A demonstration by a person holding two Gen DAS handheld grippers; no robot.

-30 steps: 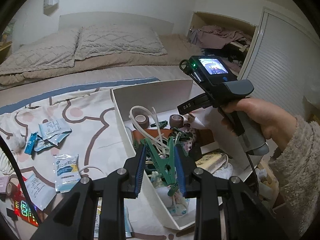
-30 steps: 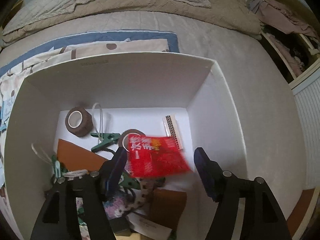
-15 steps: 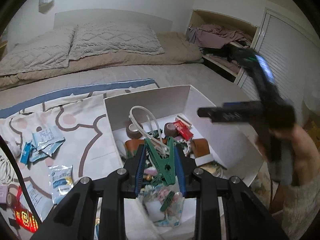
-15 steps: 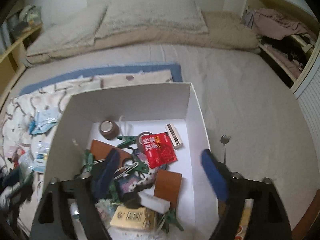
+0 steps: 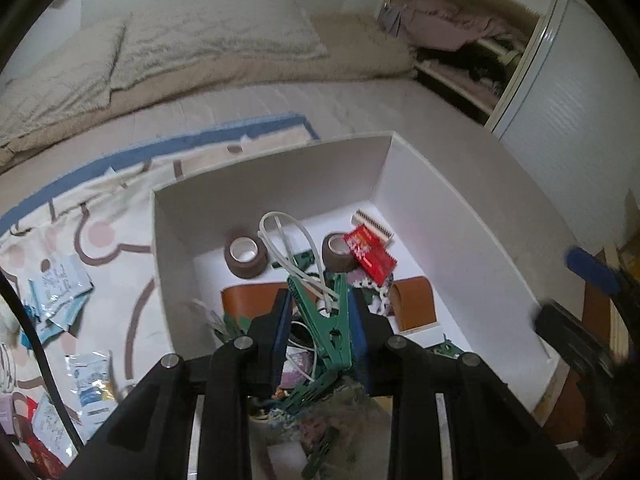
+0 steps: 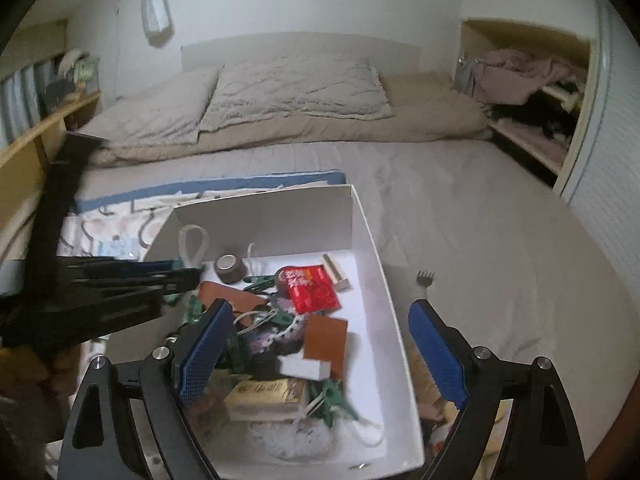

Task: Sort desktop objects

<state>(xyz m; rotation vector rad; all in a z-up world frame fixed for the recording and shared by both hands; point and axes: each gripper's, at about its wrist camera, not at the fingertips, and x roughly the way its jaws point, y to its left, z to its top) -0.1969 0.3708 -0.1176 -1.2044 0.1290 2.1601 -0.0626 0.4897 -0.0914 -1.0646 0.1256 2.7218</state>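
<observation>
Since a second ago the empty, wide-open right gripper (image 6: 320, 354) has dropped the red foil packet (image 6: 312, 289) into the white cardboard box (image 6: 280, 216), while the left gripper (image 5: 320, 332) clamps a green plastic clothespin (image 5: 326, 320), long axis upright in the frame, jaws pointing up.

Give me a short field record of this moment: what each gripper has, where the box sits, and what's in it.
left gripper: shut on green clothespin with white cord looped through it, above the box
right gripper: open, nothing between the pads
white box: on the bed, partly filled
box contents: red packet, two brown tape rolls, brown leather pieces, more green clothespins
outside box: blue-white sachets on printed sheet
</observation>
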